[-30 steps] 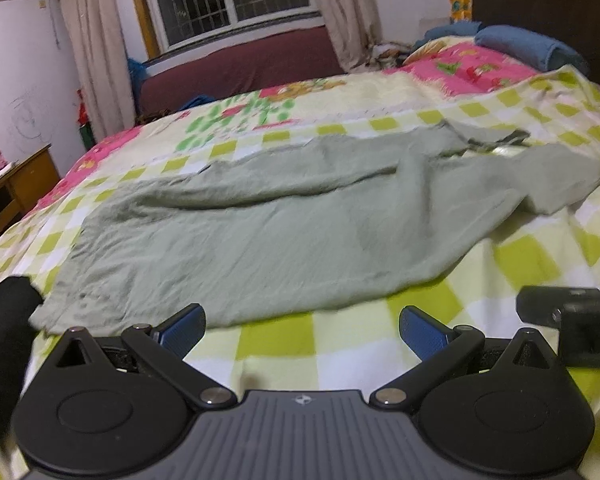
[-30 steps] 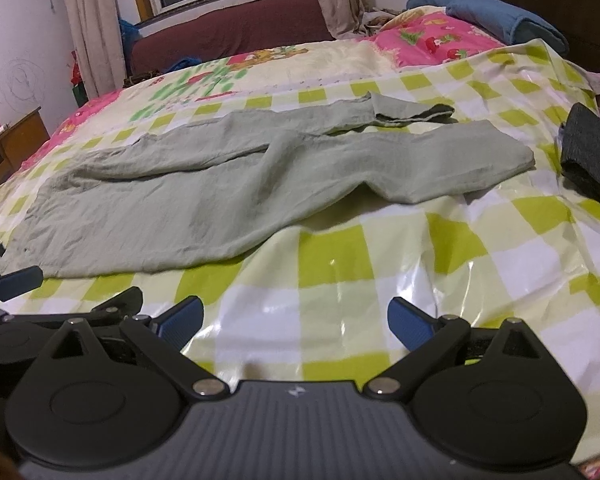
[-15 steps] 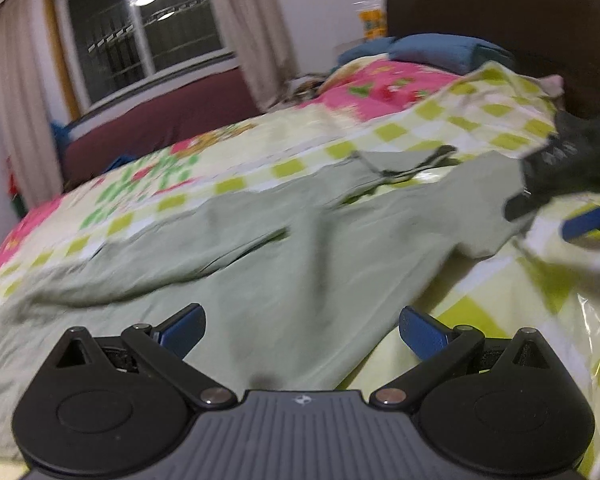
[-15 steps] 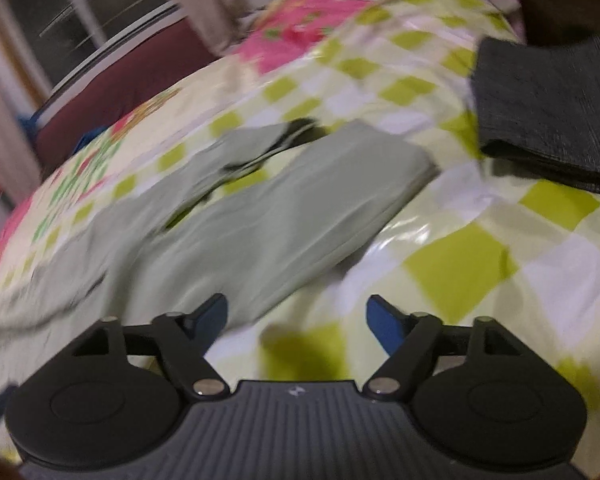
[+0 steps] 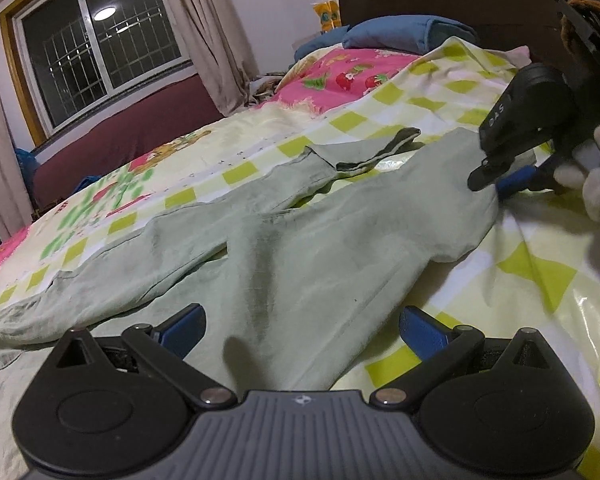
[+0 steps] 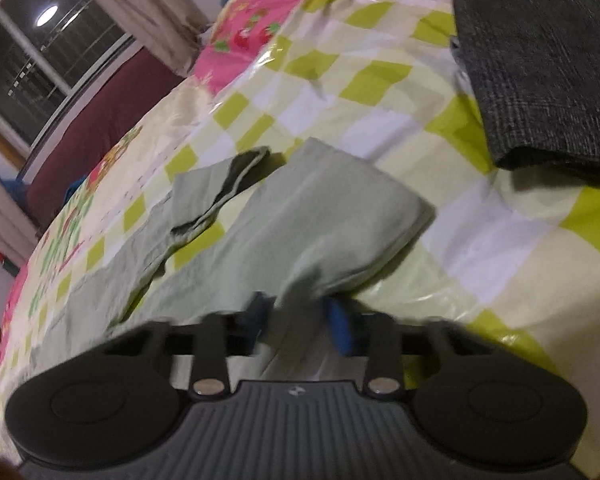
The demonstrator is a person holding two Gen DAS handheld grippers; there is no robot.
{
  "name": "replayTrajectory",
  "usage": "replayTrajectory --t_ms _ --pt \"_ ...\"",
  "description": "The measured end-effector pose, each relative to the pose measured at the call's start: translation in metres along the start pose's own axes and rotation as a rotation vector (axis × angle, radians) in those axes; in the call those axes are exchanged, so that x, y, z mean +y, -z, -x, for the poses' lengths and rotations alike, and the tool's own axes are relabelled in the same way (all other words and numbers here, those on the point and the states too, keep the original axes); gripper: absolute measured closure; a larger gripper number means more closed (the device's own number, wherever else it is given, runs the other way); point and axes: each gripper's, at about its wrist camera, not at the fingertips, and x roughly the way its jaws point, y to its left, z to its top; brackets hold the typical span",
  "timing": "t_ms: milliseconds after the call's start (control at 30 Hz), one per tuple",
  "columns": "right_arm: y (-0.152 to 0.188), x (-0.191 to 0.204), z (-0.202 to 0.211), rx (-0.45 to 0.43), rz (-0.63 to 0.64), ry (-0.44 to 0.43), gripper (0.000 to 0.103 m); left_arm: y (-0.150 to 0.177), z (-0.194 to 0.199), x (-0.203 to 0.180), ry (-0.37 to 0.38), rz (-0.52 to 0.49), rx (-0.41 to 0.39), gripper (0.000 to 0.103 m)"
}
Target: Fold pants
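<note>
Ahead of my claws: the pale green pants point(image 5: 284, 240) lie flat on the checked bedspread point(image 5: 540, 272), spread away from me.
Long axis: the pants run from the low left of my left view, where the wide end bunches up, to the upper right, where the two leg ends finish.
Right claw: my right claw point(image 6: 300, 312) is at the end of the nearer leg point(image 6: 340, 208); its jaws are closing, with a pinch of green cloth bunched up between the blue pads.
Left claw: my left claw point(image 5: 300, 328) hangs wide open over the middle of the pants, holding nothing; cloth lies just in front of and below it.
Nearer hand: the right one is on the leg end already; the left is well short of any edge.
What the fold turns on: I judge the held leg end must travel back along that long axis toward the wide end at my left.
Other leg: it lies beyond the nearer one, with its hem point(image 5: 380, 152) flipped over.
Dark folded cloth point(image 6: 548, 72): off to the right of my right claw, apart from the pants.
Hard to tell: my right view is blurred, so how firmly the pads bite is unclear; the wide end is partly cut off by the left claw's body.
</note>
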Motion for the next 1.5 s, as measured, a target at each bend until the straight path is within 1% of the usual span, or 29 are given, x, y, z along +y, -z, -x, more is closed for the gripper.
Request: replayTrajectory --t_ms 67,133,300,400,467,500,533,600,633,700,833,900,933,1033,1100,1133,1200,1267,1333,1400,1467,1500 --pt "-0.004 -0.008 0.001 0.006 -0.037 -0.023 0.088 0.0 0.0 -0.001 0.003 -0.005 -0.003 0.0" --pt "-0.006 -0.012 0.003 0.006 -0.042 -0.022 0.098 -0.001 -0.002 -0.002 0.006 -0.009 -0.002 0.0" --pt "-0.004 -0.016 0.017 -0.031 -0.031 -0.023 0.101 -0.002 -0.002 -0.003 0.02 -0.015 -0.011 0.0" --pt "-0.006 -0.019 0.03 -0.069 -0.035 -0.019 0.101 -0.002 0.0 -0.001 0.058 -0.015 -0.017 0.0" --pt "-0.006 -0.022 0.038 -0.087 -0.047 -0.023 0.101 -0.002 -0.003 -0.001 0.079 -0.015 0.003 0.0" --pt "-0.006 -0.025 0.042 -0.093 -0.06 -0.025 0.101 -0.002 -0.005 -0.002 0.084 -0.013 0.023 0.01" --pt "-0.005 -0.028 0.047 -0.097 -0.071 -0.027 0.101 -0.003 -0.007 -0.003 0.098 -0.009 0.044 0.016" --pt "-0.003 -0.035 0.056 -0.098 -0.08 -0.017 0.101 -0.004 -0.007 -0.004 0.154 0.014 0.063 0.041" --pt "-0.003 -0.038 0.061 -0.096 -0.079 -0.007 0.101 -0.005 -0.006 -0.005 0.172 0.024 0.069 0.045" --pt "-0.001 -0.045 0.072 -0.097 -0.07 0.015 0.102 -0.007 -0.004 -0.01 0.179 0.018 0.078 0.052" --pt "-0.001 -0.058 0.096 -0.12 -0.05 0.066 0.102 -0.008 0.003 -0.023 0.23 -0.001 0.072 0.06" --pt "-0.004 -0.063 0.104 -0.136 -0.037 0.093 0.102 -0.01 0.008 -0.033 0.279 -0.017 0.075 0.073" --pt "-0.006 -0.065 0.106 -0.143 -0.031 0.108 0.102 -0.011 0.009 -0.037 0.296 -0.024 0.079 0.074" --pt "-0.008 -0.069 0.108 -0.131 -0.017 0.14 0.102 -0.011 0.015 -0.05 0.308 -0.062 0.067 0.074" --pt "-0.007 -0.071 0.107 -0.114 -0.01 0.154 0.101 -0.011 0.019 -0.051 0.323 -0.076 0.064 0.073" --pt "-0.005 -0.072 0.107 -0.112 -0.008 0.174 0.1 -0.011 0.022 -0.051 0.326 -0.081 0.063 0.073" --pt "-0.001 -0.072 0.11 -0.128 0.017 0.226 0.099 -0.009 0.027 -0.048 0.333 -0.091 0.064 0.069" --pt "0.003 -0.067 0.117 -0.149 0.036 0.267 0.095 -0.007 0.036 -0.039 0.328 -0.076 0.065 0.066" --pt "0.009 -0.056 0.126 -0.163 0.083 0.26 0.094 -0.001 0.047 -0.022 0.308 -0.041 0.064 0.064" --pt "0.019 -0.035 0.135 -0.185 0.179 0.255 0.094 0.009 0.059 0.003 0.267 0.0 0.073 0.062" --pt "0.031 -0.01 0.138 -0.189 0.275 0.231 0.094 0.022 0.071 0.032 0.2 0.032 0.086 0.061" --pt "0.037 0.002 0.138 -0.177 0.311 0.203 0.094 0.029 0.077 0.047 0.16 0.05 0.093 0.061"
